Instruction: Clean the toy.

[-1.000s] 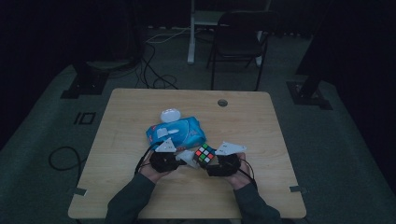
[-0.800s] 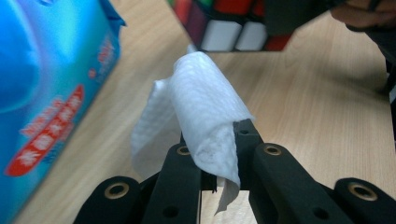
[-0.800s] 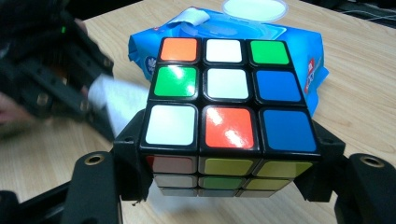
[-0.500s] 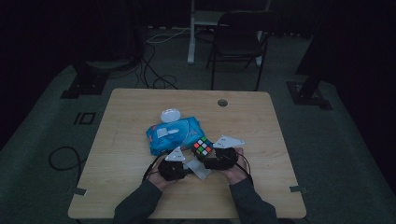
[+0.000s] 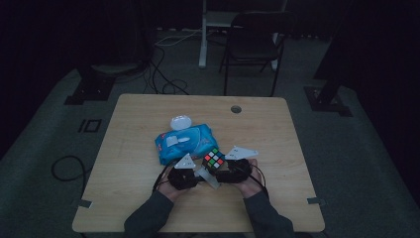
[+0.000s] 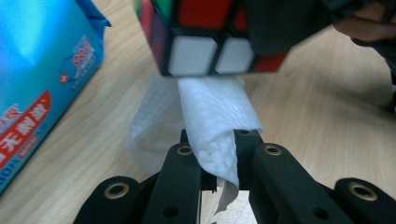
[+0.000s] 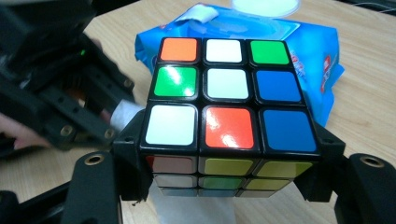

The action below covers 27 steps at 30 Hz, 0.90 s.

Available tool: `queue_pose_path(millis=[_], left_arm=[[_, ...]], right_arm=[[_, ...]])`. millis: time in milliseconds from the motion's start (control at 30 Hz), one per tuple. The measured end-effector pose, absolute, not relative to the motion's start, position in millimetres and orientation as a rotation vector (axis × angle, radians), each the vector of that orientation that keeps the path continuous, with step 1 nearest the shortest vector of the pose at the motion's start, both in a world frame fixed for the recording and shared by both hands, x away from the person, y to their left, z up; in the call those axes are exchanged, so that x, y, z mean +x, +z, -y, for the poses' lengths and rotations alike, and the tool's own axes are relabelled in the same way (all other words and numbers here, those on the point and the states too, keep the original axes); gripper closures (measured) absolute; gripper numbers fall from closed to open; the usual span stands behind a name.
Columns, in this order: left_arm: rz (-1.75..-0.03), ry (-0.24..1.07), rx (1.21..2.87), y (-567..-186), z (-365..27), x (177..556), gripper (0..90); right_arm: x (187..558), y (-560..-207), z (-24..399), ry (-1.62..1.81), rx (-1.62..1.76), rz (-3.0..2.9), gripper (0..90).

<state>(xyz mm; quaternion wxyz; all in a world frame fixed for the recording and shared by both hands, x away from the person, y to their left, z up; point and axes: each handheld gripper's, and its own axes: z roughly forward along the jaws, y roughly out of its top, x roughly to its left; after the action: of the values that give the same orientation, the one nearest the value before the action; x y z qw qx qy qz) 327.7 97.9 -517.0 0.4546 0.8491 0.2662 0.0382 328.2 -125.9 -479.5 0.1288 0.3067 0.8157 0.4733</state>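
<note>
Currently the cube (image 7: 227, 112) is clamped in the right tool (image 7: 229, 186) above the table (image 5: 148, 198), the wipe (image 6: 215, 126) pinched in the left tool (image 6: 219, 154); wipe should be pressed flat along the underside.

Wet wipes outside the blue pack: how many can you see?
1. The wet wipe is pinched in the left gripper fingers and touches the underside of the puzzle cube, which the right gripper holds. More may be hidden inside the blue pack.

Dark grey sleeves; black tool (image 6: 210, 154) jaws, brass-ringed screw holes.
</note>
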Motion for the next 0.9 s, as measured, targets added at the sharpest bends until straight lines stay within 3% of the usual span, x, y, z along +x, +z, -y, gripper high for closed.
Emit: queue_pose_path(millis=[900], left_arm=[[-0.727,0.139,2.054,-512.6,-110.8,336.6,85.3]], right_arm=[[320.2,-509.2,129.0,1.139,0.806,-2.590,34.6]])
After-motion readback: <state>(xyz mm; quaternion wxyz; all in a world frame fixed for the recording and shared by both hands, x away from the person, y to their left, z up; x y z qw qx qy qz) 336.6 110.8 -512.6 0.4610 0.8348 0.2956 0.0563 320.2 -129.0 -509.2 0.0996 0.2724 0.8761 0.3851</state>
